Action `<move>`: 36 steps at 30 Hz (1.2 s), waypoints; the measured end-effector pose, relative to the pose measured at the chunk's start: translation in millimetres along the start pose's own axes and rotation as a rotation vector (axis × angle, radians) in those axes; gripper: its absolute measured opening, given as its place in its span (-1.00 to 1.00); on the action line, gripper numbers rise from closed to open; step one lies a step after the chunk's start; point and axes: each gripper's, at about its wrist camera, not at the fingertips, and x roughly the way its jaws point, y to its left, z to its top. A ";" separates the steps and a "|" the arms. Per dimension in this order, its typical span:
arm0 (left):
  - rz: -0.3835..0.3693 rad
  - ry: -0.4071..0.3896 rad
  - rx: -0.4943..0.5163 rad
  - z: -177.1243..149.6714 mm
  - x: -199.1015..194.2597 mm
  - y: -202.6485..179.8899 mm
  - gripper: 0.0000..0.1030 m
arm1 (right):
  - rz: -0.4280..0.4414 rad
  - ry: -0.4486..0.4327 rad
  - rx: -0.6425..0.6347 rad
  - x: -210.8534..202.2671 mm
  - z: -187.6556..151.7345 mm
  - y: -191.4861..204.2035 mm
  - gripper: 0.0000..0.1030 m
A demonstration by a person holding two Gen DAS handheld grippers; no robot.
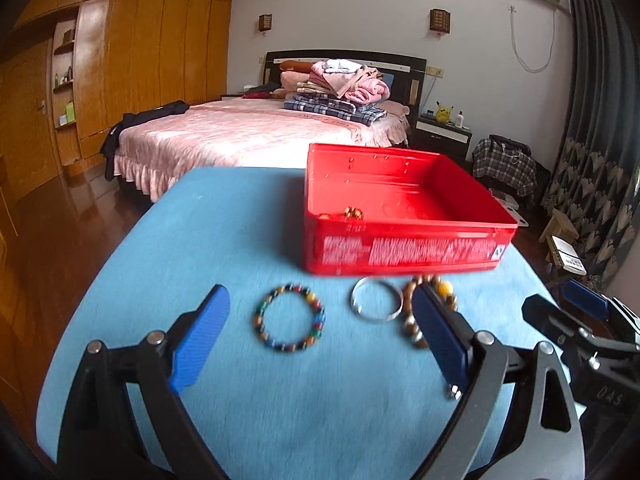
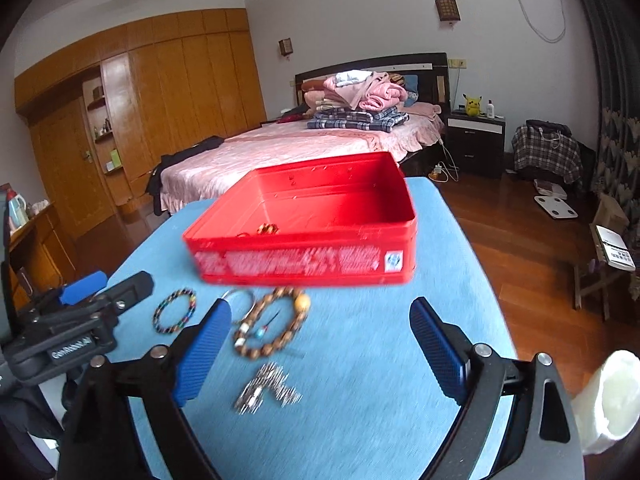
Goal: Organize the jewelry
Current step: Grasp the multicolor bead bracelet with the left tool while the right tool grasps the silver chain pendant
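Observation:
A red box stands on the blue table, with a beaded piece inside it. In front of it lie a multicoloured bead bracelet, a silver bangle, a brown wooden bead bracelet and a silver chain piece. My left gripper is open above the multicoloured bracelet and empty. My right gripper is open and empty, just right of the wooden bracelet.
A bed with folded clothes stands behind the table. Wooden wardrobes line the left wall. A nightstand, a stool and bags stand on the wooden floor at the right.

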 end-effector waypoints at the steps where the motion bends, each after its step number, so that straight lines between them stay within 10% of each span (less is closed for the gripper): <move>1: 0.004 -0.006 -0.001 -6.8 -2.5 1.0 0.73 | -0.003 0.007 -0.005 0.1 -6.2 3.5 0.72; 24: 0.034 0.018 -0.041 -37.6 -10.9 25.7 0.49 | 0.001 0.221 -0.044 39.9 -34.4 37.3 -0.16; 36: 0.047 0.053 -0.050 -36.2 -2.9 26.3 0.41 | 0.019 0.183 -0.014 32.2 -32.0 32.0 -0.73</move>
